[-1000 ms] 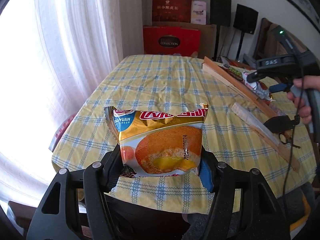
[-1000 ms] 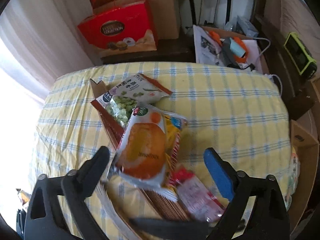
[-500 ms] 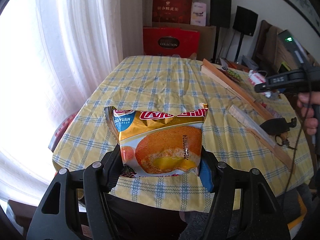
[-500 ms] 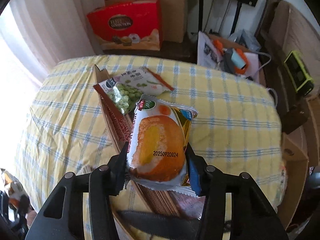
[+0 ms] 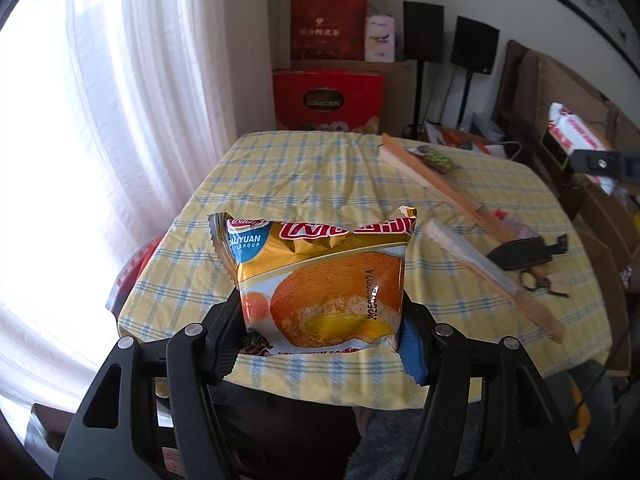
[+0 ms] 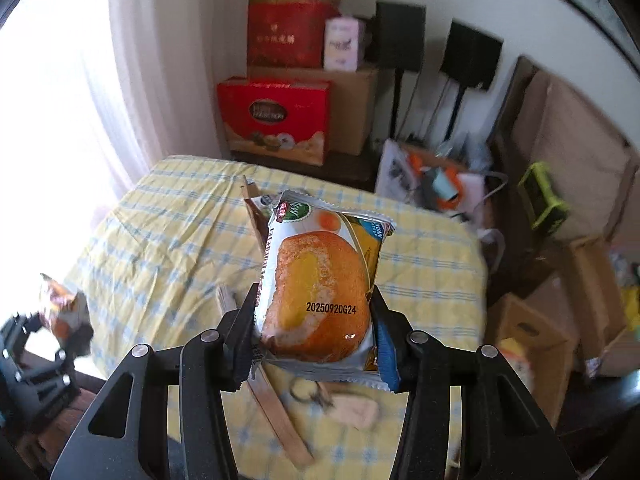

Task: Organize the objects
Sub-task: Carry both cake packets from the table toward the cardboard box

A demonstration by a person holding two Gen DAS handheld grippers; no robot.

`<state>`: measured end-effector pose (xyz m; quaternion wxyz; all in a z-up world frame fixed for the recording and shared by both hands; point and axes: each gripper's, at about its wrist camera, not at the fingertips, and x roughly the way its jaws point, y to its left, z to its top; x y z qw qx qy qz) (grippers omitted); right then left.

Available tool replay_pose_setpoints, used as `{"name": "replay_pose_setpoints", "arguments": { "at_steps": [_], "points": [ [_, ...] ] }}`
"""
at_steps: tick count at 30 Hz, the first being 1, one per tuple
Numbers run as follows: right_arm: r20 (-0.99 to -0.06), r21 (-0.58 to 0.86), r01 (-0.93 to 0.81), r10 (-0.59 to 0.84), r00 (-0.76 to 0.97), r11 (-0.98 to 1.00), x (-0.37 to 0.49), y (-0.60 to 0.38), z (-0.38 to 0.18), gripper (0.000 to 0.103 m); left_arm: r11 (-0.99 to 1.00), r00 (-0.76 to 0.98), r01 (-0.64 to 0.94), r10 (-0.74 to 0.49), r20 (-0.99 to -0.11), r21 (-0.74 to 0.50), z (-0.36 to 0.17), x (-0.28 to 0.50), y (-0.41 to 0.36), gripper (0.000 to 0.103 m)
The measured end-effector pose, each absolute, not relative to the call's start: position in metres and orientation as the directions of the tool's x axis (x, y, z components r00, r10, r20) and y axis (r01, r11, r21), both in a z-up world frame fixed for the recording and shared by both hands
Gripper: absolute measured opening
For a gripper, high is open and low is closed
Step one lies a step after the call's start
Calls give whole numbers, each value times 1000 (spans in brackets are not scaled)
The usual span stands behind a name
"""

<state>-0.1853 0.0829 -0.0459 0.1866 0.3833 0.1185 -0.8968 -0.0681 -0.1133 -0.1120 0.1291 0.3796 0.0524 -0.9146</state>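
My left gripper point(image 5: 320, 320) is shut on a gold cake packet point(image 5: 320, 276) and holds it above the near edge of the yellow checked table point(image 5: 304, 172). My right gripper point(image 6: 314, 328) is shut on a white and gold cake packet point(image 6: 320, 288) and holds it raised over the table point(image 6: 172, 240). A flat cardboard box point(image 5: 456, 196) lies on the table's right side, with a green pea snack bag point(image 5: 436, 158) at its far end. In the right wrist view the box point(image 6: 252, 204) is mostly hidden behind the packet. The left gripper with its packet shows at that view's left edge point(image 6: 60, 320).
A black pouch with keys point(image 5: 524, 252) lies beside the box on the right. Red gift boxes point(image 5: 328, 100) and cartons stand beyond the table's far end. A white curtain point(image 5: 120, 120) hangs on the left. Cardboard boxes point(image 6: 560, 320) stand on the floor to the right.
My right gripper closed on the cake packet in the box and has lifted it up, well above the table. My left gripper keeps its packet and has barely moved.
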Motion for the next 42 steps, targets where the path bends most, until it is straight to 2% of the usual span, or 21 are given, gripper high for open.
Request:
{"name": "replay_pose_setpoints", "arguments": {
  "at_steps": [8, 13, 23, 42],
  "points": [
    [-647, -237, 309, -87, -757, -921, -121, 111, -31, 49, -966, -694, 260, -195, -693, 12, -95, -65, -102, 61],
    [-611, -274, 250, -33, -791, -929, -101, 132, -26, 49, -967, -705, 256, -192, -682, 6, -81, -59, -99, 61],
    [-642, -231, 203, -8, -767, -952, -71, 186, -36, 49, -990, -699, 140, -85, -710, -19, -70, -59, -62, 61],
    [-689, -96, 121, -22, -724, -988, -58, 265, -59, 49, -998, -672, 64, -61, -738, 24, -68, -81, -29, 61]
  ]
}}
